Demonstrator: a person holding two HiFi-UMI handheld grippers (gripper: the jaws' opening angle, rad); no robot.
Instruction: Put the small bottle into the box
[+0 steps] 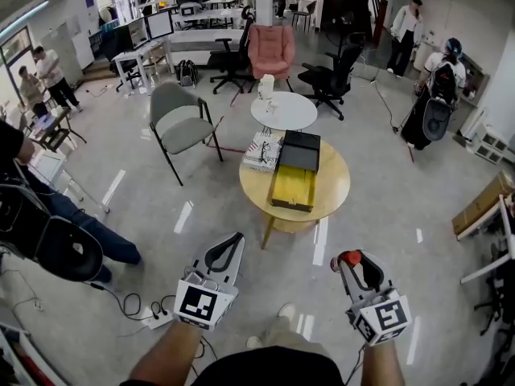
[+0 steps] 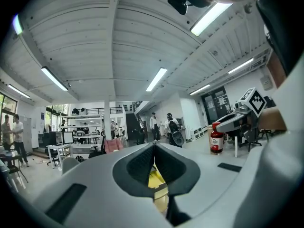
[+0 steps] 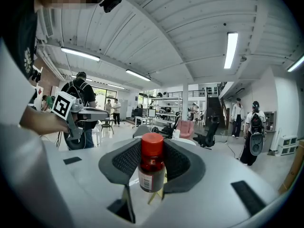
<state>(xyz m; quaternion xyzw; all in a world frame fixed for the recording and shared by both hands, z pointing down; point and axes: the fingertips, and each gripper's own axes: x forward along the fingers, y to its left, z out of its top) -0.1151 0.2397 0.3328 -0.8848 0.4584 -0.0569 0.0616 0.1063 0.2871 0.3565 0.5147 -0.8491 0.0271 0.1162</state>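
My right gripper [image 1: 352,262] is shut on a small dark bottle [image 3: 152,167] with a red cap [image 1: 350,257] and a white label. It holds the bottle upright, well short of the round wooden table [image 1: 335,185]. On that table lies the yellow box [image 1: 293,186], open, with a black lid [image 1: 301,151] behind it. My left gripper [image 1: 232,244] is shut with nothing in it, level with the right one. The left gripper view shows the bottle [image 2: 216,138] off to the right, and the yellow box [image 2: 156,178] shows past the shut jaws.
A stack of printed papers [image 1: 262,151] lies on the wooden table's left side. A small white round table [image 1: 283,111] with cups stands behind it, with a grey chair [image 1: 180,125] to the left. Cables and a power strip [image 1: 158,318] lie on the floor near my left gripper.
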